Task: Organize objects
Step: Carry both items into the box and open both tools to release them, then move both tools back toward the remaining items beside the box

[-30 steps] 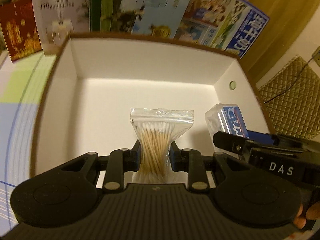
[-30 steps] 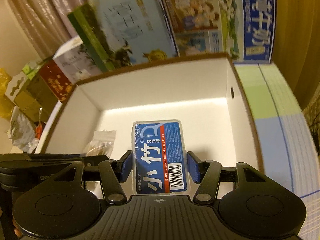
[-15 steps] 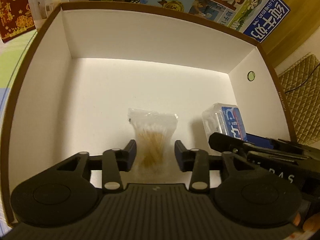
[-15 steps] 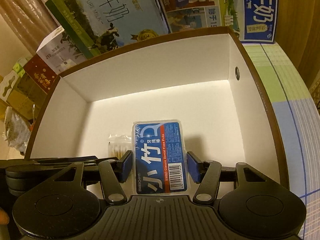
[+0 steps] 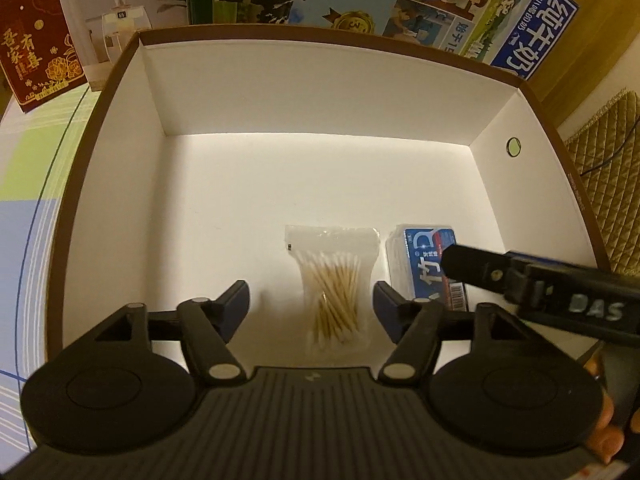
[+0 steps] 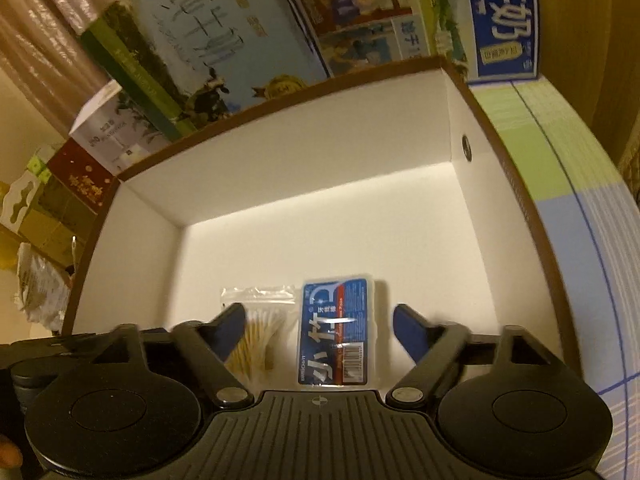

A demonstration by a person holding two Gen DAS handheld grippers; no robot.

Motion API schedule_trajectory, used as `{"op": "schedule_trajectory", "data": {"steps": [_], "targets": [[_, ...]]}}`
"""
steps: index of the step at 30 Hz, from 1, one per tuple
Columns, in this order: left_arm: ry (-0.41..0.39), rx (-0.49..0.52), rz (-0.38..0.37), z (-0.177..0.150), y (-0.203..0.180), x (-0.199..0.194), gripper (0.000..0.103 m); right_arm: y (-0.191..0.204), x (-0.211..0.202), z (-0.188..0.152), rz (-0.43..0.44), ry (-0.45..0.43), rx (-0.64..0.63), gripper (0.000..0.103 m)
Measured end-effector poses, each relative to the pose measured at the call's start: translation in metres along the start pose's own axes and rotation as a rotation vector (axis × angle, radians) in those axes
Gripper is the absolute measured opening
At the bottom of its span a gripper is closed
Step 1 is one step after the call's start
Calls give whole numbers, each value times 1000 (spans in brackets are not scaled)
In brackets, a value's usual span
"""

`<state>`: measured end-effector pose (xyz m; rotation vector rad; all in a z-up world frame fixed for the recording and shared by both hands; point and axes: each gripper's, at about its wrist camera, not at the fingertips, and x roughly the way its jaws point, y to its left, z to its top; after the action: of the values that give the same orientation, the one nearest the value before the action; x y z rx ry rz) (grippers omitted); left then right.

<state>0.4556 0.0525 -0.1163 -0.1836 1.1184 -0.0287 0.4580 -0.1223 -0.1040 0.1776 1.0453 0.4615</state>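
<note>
Filling most of both views, a white-lined cardboard box [image 5: 280, 184] with a brown rim sits on the worktop [image 6: 568, 208], with milk cartons [image 6: 208, 40] and a humidifier box [image 5: 108, 4] standing behind it. Lying flat on its floor, side by side near the front, are a floss pick case [image 6: 335, 332] and a bag of cotton swabs [image 5: 332, 280]. Left claw [image 5: 311, 304] and right claw [image 6: 319, 328] both gape wide, empty, each straddling its item without touching.

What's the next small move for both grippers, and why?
Probably lift both straight up out of the box. The left gripper and right gripper are open, and the swab bag and floss pick case lie side by side on its floor.
</note>
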Motion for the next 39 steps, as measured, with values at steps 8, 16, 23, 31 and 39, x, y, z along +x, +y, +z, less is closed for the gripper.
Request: {"op": "schedule_trajectory", "data": {"steps": [8,16,23,31,39], "targets": [[-36,42,-11,-5,-4,-18,74,4,-25,-6,-19,-29,-84,84],[-75,50,-17,-12,-3,-42,77,7,-50,-17,-30,-66,-124,89],[-102,51,-25,-23,-4,-67,79,11,-74,-31,-37,-105,-162,90],[-143,40,-28,-40,-5,-99,81,22,-102,-51,-27,-133,-196,91],[-180,31,-16,-58,-3,-128,82,26,-125,-68,-24,-152,-194,92]]}}
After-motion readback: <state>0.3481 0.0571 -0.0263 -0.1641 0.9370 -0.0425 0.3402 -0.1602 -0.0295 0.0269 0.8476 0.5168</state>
